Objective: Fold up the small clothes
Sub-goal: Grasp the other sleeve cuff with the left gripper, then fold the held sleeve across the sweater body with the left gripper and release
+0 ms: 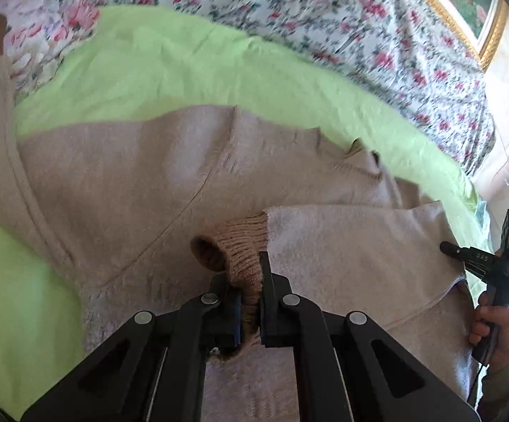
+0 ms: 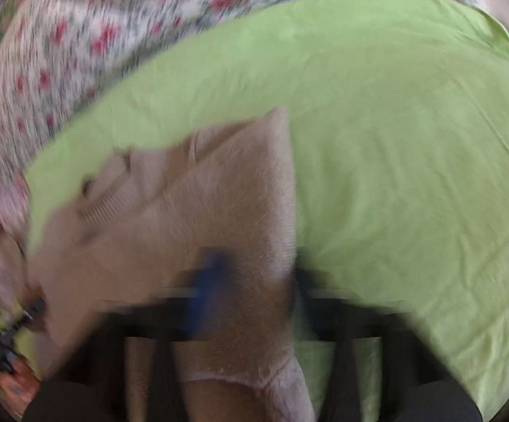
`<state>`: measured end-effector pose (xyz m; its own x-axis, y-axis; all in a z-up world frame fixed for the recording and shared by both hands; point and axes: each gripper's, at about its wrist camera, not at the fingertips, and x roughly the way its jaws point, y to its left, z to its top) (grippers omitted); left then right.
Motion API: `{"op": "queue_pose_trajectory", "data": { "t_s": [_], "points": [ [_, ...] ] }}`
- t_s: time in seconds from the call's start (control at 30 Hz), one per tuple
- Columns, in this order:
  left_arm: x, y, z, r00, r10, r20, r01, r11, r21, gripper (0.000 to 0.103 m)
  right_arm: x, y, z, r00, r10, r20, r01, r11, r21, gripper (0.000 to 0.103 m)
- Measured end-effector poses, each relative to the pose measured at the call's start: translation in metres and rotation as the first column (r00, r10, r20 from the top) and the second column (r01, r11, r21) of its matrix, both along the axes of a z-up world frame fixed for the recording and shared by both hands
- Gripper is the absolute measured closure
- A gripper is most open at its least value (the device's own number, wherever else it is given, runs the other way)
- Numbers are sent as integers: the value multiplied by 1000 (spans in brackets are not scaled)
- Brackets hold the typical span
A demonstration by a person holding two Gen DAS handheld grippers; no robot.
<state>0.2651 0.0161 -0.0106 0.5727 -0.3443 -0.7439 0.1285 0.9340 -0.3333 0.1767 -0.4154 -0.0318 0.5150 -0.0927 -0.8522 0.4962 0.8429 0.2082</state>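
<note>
A beige knit sweater lies spread on a light green sheet. One sleeve is folded across its body, ending in a ribbed tan cuff. My left gripper is shut on that cuff. My right gripper, held by a hand, reaches the sweater's right edge. The right wrist view is badly blurred. There the sweater lies on the sheet, and its side edge runs between the fingers of the right gripper, which is shut on it.
A floral bedspread lies beyond the green sheet and also fills the top left of the right wrist view. A gold-framed picture hangs on the wall at the far right. The sheet's right half is bare.
</note>
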Motion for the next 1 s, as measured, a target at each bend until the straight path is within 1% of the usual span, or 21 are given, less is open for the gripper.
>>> {"op": "queue_pose_trajectory", "data": {
  "t_s": [0.03,0.07,0.1,0.13,0.17,0.2,0.23,0.27,0.3,0.33,0.37,0.4,0.43,0.53,0.6,0.63,0.7,0.77,0.83,0.93,1.0],
  "points": [
    [0,-3,6,999,-14,29,14,1000,-10,98,-4,-1,8,1000,-7,26,7,1000,-27,95],
    [1,-8,8,999,-22,42,22,1000,-1,98,-9,-4,18,998,-22,56,25,998,-54,95],
    [2,-11,8,999,-24,43,23,1000,17,98,-10,-5,18,998,-30,58,34,998,-57,95],
    [6,-17,1,999,-27,33,25,999,48,98,-9,-8,16,998,-37,41,39,998,-54,95],
    [8,-19,-3,999,-27,22,26,998,58,98,-7,-9,8,999,-34,3,34,998,-58,95],
    [11,-19,-13,1000,-19,-12,20,997,72,96,-4,-6,3,999,-28,-26,26,998,-65,95],
    [13,-17,-17,999,-18,-29,20,998,64,96,-2,-5,-3,998,-23,-51,20,997,-70,94],
    [12,-13,-17,999,-17,-35,18,999,41,90,-5,-3,-1,999,-29,-38,26,997,-74,93],
    [9,-5,-15,999,-10,-36,10,1000,17,83,-8,-2,3,999,-37,-30,35,997,-74,86],
    [5,4,-10,999,5,-34,-5,1000,-5,81,-11,0,8,998,-51,-26,49,996,-70,80],
    [2,13,-6,999,23,-28,-23,1000,-14,79,-18,4,17,998,-66,-1,65,996,-59,62],
    [-2,21,-1,999,39,-19,-39,999,-17,79,-21,7,22,997,-66,28,68,996,-53,48],
    [-6,30,4,998,55,-11,-55,998,-19,79,-26,12,30,996,-64,58,67,996,-53,46],
    [-16,58,13,994,111,-4,-111,993,-26,78,-41,36,47,992,-22,120,25,999,-21,45],
    [-20,73,16,988,151,-13,-151,988,-23,70,-46,51,50,991,9,137,-10,1000,13,45],
    [-21,84,16,984,179,-18,-179,984,-20,67,-49,60,50,990,29,140,-32,999,24,45],
    [-20,97,16,975,220,-28,-221,975,-15,55,-53,77,49,989,55,137,-61,997,43,45],
    [-21,110,17,968,250,-26,-251,968,-7,54,-56,89,46,988,78,132,-89,993,80,45],
    [-16,122,19,956,292,-24,-291,956,40,52,-58,101,42,987,100,126,-113,988,107,45],
    [-6,139,21,942,334,-28,-332,942,51,44,-64,117,39,986,123,114,-137,983,123,45],
    [5,151,25,929,369,-16,-366,926,89,39,-67,125,39,984,139,111,-154,978,140,45]
  ]
}}
